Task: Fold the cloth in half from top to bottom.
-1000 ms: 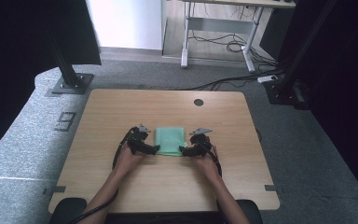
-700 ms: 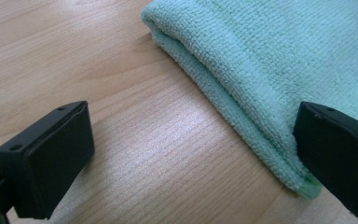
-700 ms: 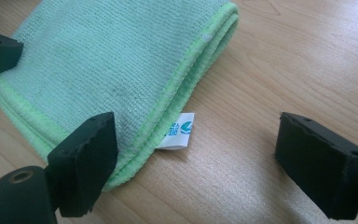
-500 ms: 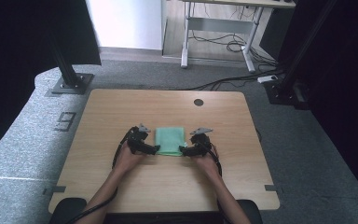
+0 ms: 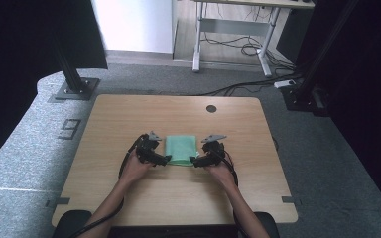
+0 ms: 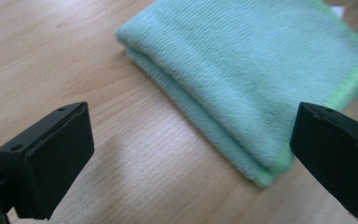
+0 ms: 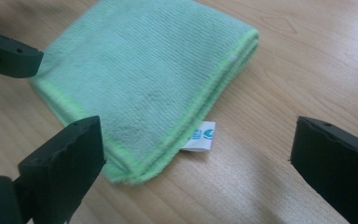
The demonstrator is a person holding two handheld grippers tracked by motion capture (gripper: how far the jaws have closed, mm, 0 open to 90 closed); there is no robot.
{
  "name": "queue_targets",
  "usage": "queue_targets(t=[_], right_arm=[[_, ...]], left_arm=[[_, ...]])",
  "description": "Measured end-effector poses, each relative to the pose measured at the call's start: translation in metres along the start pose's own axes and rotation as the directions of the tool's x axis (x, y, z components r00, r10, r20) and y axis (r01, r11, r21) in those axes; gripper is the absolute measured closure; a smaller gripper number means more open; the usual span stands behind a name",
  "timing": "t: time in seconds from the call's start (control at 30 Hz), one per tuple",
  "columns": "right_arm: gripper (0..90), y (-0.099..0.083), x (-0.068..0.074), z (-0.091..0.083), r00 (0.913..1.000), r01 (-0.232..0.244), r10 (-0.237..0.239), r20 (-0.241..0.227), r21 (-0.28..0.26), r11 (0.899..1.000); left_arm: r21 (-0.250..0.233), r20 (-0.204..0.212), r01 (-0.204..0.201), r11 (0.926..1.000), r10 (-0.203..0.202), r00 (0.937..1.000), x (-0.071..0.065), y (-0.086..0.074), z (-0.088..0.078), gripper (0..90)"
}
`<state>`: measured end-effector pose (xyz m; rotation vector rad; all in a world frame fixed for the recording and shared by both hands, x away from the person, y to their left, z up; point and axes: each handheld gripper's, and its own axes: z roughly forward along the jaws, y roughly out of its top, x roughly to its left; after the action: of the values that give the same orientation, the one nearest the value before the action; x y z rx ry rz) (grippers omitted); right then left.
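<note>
The right tongs (image 7: 198, 172) have just opened wide off the folded green cloth (image 7: 144, 74), the left tongs (image 6: 191, 158) gape beside it too, so the fold looks finished.

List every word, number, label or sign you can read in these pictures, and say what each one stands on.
"9": a large dark figure marked on the grey floor mat, left of the wooden table.
White label sewn to the folded green cloth: blue print and a small round logo, too small and blurred to read.
Nothing legible on the table or the grippers' jaws.
</note>
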<state>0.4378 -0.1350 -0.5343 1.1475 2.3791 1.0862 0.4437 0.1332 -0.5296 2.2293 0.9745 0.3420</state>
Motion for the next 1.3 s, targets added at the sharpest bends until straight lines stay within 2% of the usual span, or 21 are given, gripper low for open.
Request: queue_targets(t=[0.3, 0.5, 0.63, 1.07, 1.3], right_arm=[[0.8, 0.002, 0.007, -0.018, 0.9986, 0.048, -0.049, -0.019, -0.01, 0.999], [0.7, 0.001, 0.007, -0.029, 0.9976, 0.063, -0.063, -0.03, -0.014, 0.998], [0.7, -0.001, 0.009, -0.037, 0.9966, 0.075, -0.075, -0.034, -0.015, 0.997], [0.7, -0.003, 0.013, -0.066, 0.9944, 0.101, -0.102, -0.026, -0.037, 0.994], [0.8, -0.009, 0.012, -0.08, 0.9934, 0.112, -0.113, -0.017, -0.036, 0.993]], left_arm=[[-0.021, 0.004, -0.033, 0.9992, 0.033, 0.9994, -0.007, 0.0, -0.022, 0.0], [-0.053, 0.011, -0.027, 0.9982, 0.027, 0.9996, -0.008, -0.003, -0.039, 0.0], [-0.063, 0.002, -0.037, 0.9973, 0.037, 0.9993, -0.011, -0.006, -0.047, 0.0], [-0.088, -0.012, -0.062, 0.9942, 0.061, 0.998, -0.017, -0.018, -0.073, 0.0], [-0.086, -0.024, -0.076, 0.9934, 0.074, 0.997, -0.018, -0.028, -0.084, 0.0]])
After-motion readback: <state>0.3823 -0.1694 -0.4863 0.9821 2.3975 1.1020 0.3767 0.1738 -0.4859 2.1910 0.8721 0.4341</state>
